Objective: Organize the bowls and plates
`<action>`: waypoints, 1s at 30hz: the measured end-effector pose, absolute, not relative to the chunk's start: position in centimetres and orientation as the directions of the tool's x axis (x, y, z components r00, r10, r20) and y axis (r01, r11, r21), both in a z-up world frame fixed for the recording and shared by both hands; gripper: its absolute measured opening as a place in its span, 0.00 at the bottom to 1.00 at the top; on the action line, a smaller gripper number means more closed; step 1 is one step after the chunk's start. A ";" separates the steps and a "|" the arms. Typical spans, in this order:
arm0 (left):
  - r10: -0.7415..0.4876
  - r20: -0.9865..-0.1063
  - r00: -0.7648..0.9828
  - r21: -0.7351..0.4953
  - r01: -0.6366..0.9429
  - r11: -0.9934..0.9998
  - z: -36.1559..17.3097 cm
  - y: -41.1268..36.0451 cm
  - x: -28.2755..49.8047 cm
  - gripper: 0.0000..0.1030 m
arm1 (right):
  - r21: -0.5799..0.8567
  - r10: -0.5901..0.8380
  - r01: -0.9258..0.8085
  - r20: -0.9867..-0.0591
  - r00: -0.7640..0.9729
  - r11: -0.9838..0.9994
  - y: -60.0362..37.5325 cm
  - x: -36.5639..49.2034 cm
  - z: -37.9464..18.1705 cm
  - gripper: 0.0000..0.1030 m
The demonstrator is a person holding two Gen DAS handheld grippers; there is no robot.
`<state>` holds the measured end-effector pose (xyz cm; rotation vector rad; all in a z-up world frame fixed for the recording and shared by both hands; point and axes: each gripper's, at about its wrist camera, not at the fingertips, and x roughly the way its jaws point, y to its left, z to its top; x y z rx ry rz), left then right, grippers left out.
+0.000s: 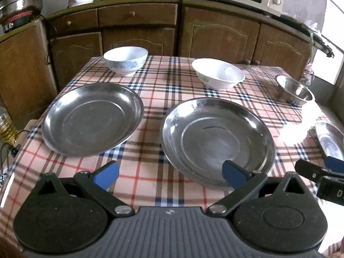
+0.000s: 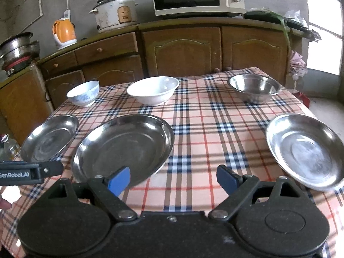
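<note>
While both the left gripper (image 1: 171, 175) and right gripper (image 2: 173, 179) hang spread and empty, three steel plates (image 2: 123, 145) and three bowls (image 2: 153, 92) lie apart, unstacked, on the checked tablecloth (image 2: 204, 124): sorting looks unstarted.

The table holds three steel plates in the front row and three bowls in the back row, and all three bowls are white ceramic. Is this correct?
Not fully. Only two bowls are white: the small bowl with blue flowers and the wide white bowl. The third, the steel bowl on the right, is metal, as the right wrist view shows. The three steel plates in front are as you say.
</note>
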<state>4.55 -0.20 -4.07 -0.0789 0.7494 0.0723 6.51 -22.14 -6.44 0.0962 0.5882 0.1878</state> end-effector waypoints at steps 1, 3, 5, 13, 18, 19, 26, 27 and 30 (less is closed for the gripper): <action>0.037 -0.683 0.730 -0.048 -0.094 0.994 -4.2 -0.1 5.0 1.00 | 0.146 0.212 -0.157 -0.544 0.812 0.977 -22.1 7.2 -6.6 1.00; 0.042 -0.683 0.729 -0.043 -0.098 0.994 -4.4 0.0 6.1 1.00 | 0.145 0.216 -0.162 -0.551 0.806 0.976 -22.1 8.8 -6.9 1.00; 0.045 -0.688 0.724 -0.046 -0.105 0.993 -4.6 0.1 7.2 0.99 | 0.158 0.226 -0.165 -0.564 0.794 0.974 -22.1 10.4 -7.1 1.00; 0.043 -0.728 0.684 -0.045 -0.110 0.993 -6.3 0.4 11.0 0.87 | 0.173 0.253 -0.186 -0.592 0.765 0.967 -21.5 15.1 -8.2 0.99; 0.024 -0.749 0.662 -0.058 -0.101 0.993 -7.3 0.6 12.4 0.74 | 0.216 0.278 -0.181 -0.615 0.738 0.959 -21.6 16.8 -9.3 0.83; 0.027 -0.752 0.659 -0.053 -0.102 0.993 -7.5 0.6 12.6 0.72 | 0.229 0.285 -0.180 -0.618 0.733 0.957 -21.6 17.1 -9.5 0.81; 0.008 -0.765 0.644 -0.059 -0.082 0.995 -8.3 0.6 14.3 0.41 | 0.263 0.321 -0.195 -0.626 0.711 0.945 -21.3 18.2 -10.3 0.36; 0.006 -0.760 0.650 -0.058 -0.077 0.995 -8.2 0.5 14.5 0.35 | 0.271 0.327 -0.196 -0.631 0.703 0.942 -21.3 18.4 -10.4 0.24; 0.010 -0.759 0.651 -0.050 -0.074 0.996 -8.2 0.4 14.9 0.26 | 0.260 0.301 -0.171 -0.629 0.717 0.950 -21.2 18.5 -10.5 0.22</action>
